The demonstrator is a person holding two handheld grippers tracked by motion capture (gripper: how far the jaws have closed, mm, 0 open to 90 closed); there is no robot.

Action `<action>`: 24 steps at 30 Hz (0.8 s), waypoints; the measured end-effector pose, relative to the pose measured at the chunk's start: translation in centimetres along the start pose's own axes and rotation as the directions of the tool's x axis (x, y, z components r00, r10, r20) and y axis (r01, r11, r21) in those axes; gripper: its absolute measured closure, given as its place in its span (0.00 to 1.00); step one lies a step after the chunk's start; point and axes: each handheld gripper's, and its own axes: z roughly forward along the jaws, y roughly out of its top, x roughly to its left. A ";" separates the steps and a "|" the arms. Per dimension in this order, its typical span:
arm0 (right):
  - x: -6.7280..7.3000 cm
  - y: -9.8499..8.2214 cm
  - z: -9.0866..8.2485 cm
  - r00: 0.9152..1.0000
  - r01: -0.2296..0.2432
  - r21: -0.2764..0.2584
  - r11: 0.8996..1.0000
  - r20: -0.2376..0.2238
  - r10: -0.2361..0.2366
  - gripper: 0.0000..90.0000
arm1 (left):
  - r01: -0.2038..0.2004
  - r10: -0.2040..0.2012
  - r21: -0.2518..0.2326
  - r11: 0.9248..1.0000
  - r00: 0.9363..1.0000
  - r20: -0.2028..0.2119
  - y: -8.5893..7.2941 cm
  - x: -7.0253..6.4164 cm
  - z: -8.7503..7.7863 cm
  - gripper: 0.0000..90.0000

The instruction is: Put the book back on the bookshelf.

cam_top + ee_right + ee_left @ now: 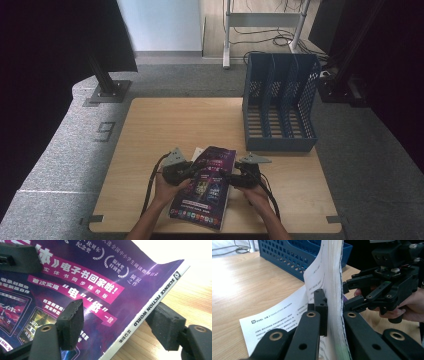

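While clamped: one magazine (pixel 205 186), two grippers.

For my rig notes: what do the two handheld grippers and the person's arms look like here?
Both the left gripper and the right gripper are black, each topped by a grey three-cornered plate and trailing a black cable. The jaws are black bars with brass-ringed pivot holes and blocky black pads. The forearms are bare, no sleeves in view.
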 end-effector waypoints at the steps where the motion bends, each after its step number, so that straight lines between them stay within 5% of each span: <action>1: 0.0 0.0 0.0 1.000 -0.001 0.000 1.000 0.000 0.001 0.35 | 0.001 -0.001 0.005 1.000 1.000 -0.003 -0.1 0.1 0.1 0.97; 13: 0.2 -0.1 0.3 1.000 0.001 0.026 1.000 0.004 -0.002 0.37 | 0.051 -0.050 0.071 0.996 0.999 -0.011 -1.2 1.4 1.1 0.97; 24: 0.0 -0.7 1.6 0.999 -0.010 0.091 0.996 0.047 0.005 0.37 | 0.047 -0.042 0.143 0.989 0.998 -0.037 -2.0 1.7 2.4 0.97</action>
